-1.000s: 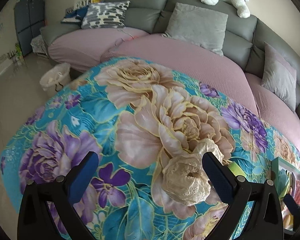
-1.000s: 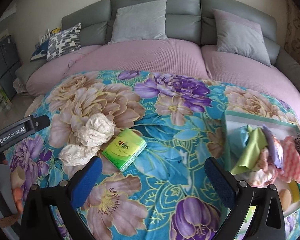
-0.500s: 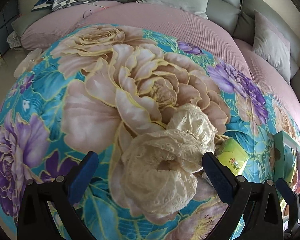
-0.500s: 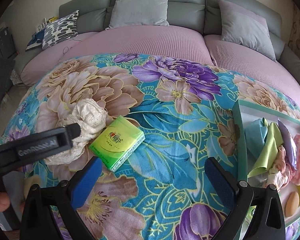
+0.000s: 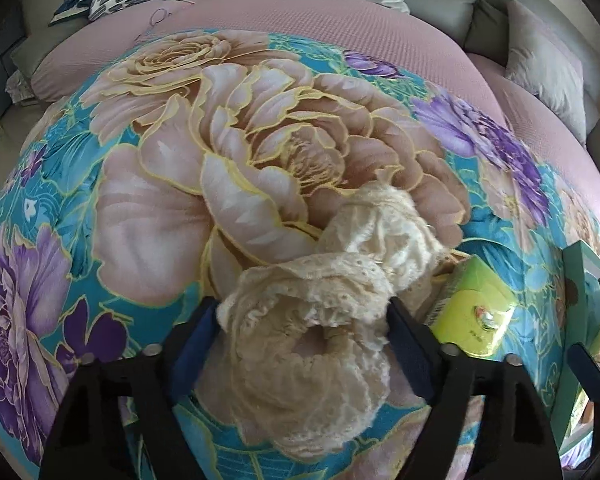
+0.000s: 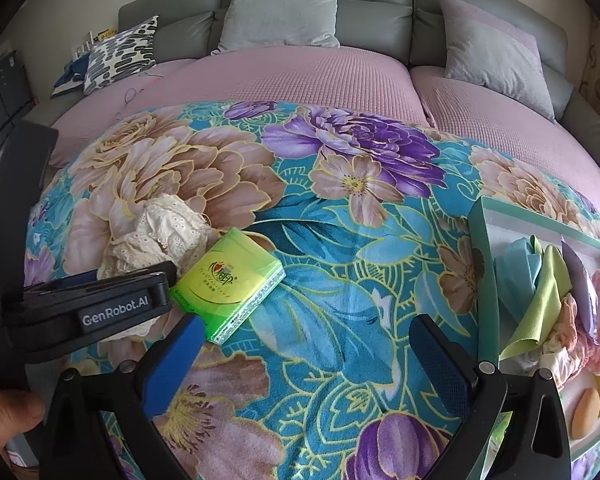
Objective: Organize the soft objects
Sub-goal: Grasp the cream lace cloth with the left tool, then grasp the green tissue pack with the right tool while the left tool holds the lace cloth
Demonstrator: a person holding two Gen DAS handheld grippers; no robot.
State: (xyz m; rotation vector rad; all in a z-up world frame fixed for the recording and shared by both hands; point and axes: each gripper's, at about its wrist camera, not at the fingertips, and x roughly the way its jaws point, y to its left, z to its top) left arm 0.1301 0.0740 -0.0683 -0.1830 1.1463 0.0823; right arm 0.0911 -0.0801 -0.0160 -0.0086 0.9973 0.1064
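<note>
Left wrist view: left hand-held gripper (image 5: 304, 320) pinching cream lace cloth (image 5: 324, 312) on floral blanket (image 5: 160, 208), tissue pack (image 5: 474, 312) at 3 o'clock. Lift straight (lace snags), carry to teal box (image 6: 486, 280). Right hand-held gripper (image 6: 304, 354) spread, unladen.

I'm seeing soft, even daylight in both views, with no hard shadows. Fisheye bending is heavy, with black vignette corners. The lace cloth (image 5: 312, 344) close to the left lens looks slightly soft, and the sofa (image 6: 376, 12) at 12 o'clock is dimmer.
</note>
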